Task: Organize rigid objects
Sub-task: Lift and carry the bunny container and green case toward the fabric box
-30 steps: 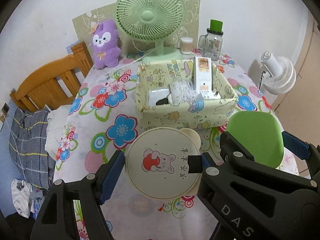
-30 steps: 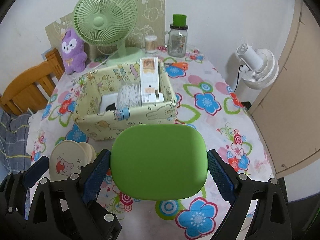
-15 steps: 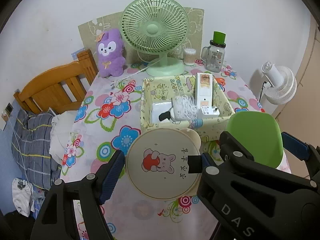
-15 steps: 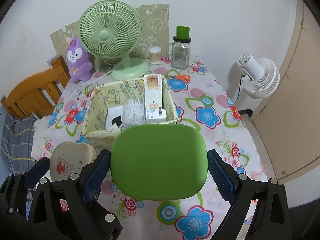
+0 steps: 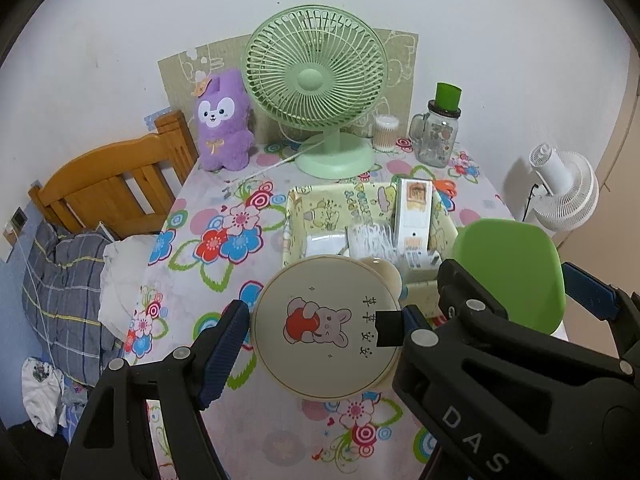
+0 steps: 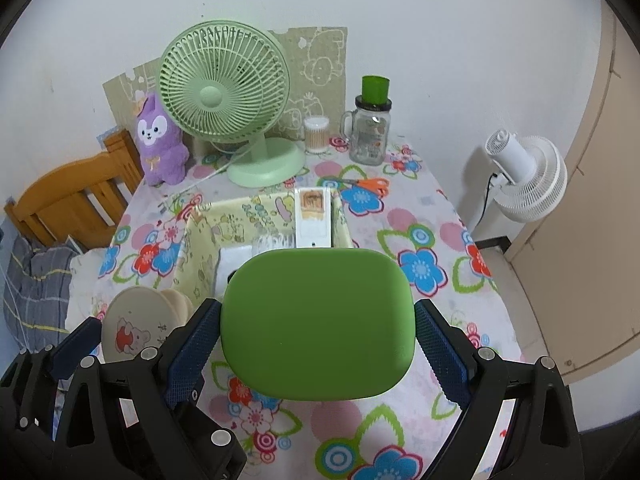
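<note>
Holding one item apiece above the flowered counter (image 6: 432, 216), both grippers face the yellow fabric bin (image 5: 296, 216), which lies at about 12 o'clock from each. The left gripper (image 5: 320, 326) is closed on the round cream lid (image 5: 326, 324) with the rabbit print, its fingers pressing the rim from 9 and 3 o'clock so the printed face fills the space between them. The right gripper (image 6: 318, 326) is clamped across the green rounded case (image 6: 318, 324), whose long axis runs side to side, from finger to finger. In the right wrist view the case's far edge overlaps the bin's near wall, so by my judgement the right gripper is the nearer of the two; the lid sits at about 9 o'clock of the case, slightly back. The bin already holds a white upright box (image 6: 314, 218), a clear ridged piece and a flat white packet. Compared with a second ago, both views show more of the wall and the green fan (image 5: 316, 80), and the bin has slid toward the held items, which suggests the grippers have risen and tipped while their grips are unchanged.
</note>
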Available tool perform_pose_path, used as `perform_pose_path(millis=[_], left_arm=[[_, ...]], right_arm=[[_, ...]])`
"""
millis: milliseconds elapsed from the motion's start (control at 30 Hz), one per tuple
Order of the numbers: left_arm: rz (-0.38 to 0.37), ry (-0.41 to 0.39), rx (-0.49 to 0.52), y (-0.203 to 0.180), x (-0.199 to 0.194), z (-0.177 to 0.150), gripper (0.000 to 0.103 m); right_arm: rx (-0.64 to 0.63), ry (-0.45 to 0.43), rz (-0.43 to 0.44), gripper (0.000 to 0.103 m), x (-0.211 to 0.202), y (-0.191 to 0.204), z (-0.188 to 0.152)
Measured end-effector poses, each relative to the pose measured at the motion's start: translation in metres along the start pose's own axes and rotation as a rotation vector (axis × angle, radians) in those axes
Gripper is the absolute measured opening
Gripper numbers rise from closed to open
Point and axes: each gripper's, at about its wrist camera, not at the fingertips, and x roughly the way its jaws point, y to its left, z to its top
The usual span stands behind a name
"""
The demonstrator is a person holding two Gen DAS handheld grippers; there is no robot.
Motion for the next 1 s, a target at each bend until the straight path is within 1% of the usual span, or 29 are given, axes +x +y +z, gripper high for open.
perform_pose_path(millis=[200,600,1000], left_arm=[[0.001,-0.004,-0.006,0.001,0.008,0.014,0.079],[-0.004,0.007,-0.011,0.0,0.029,0.039,0.079],[-0.007,0.021,0.001,-0.006,0.049,0.054,0.079]], right_arm=[[-0.005,-0.01,0.005,0.095,0.008,0.002,0.015],[-0.013,0.0,0.003,0.095,0.03,0.004,0.041],[-0.007,0.016,-0.009,0.095,0.052,0.001,0.058]])
